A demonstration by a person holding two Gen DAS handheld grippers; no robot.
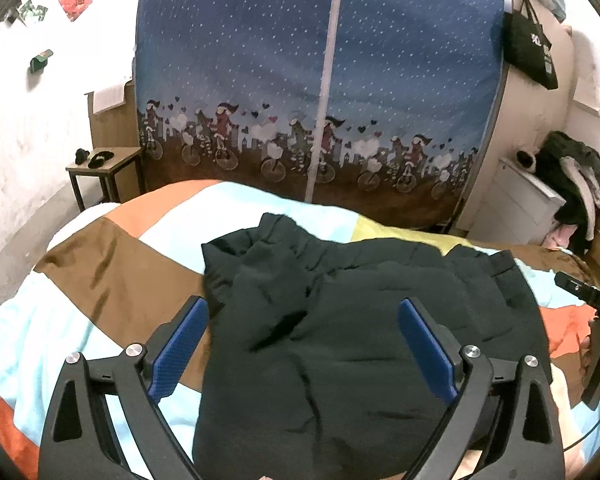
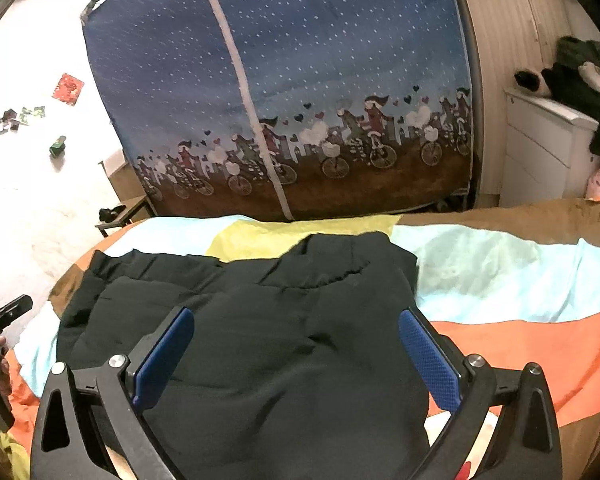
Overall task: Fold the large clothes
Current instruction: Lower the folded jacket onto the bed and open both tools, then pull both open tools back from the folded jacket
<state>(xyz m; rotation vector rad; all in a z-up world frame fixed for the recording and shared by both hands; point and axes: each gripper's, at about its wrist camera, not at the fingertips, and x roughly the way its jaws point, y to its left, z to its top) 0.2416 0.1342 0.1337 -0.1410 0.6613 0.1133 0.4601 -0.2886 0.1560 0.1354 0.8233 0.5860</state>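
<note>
**Dark garment spread on the bed, both claws open above it**

Dark garment point(image 1: 340, 320), bulky and black, lying across the patchwork bedcover point(image 1: 100, 264), partly doubled over itself with rumpled layers toward the far edge. Near edge running off the bottom of both wrist views, so full extent not visible. Kind of garment hard to tell; a waistband-like gather showing at the far side in the right wrist view.

Left claw point(image 1: 304, 340) spread wide over the garment's left part, blue pads point(image 1: 178, 354) apart, nothing between them. Right claw point(image 2: 296, 350) likewise spread wide over the right part, nothing gripped. Other handle just visible at each view's edge, so the two held near each other, side by side.

Step in hand, as a judgement: between folds, lining up for a fresh grip. Next move likely calling for each claw to drop onto a near edge or corner, pinch all layers together, then lift and carry across evenly; thick slack cloth apt to slip or bunch if caught shallow.

Beyond the bed: blue printed wardrobe cover point(image 1: 320, 80), small side table point(image 1: 108, 164), white drawers point(image 2: 540, 152) under a clothes heap.
</note>
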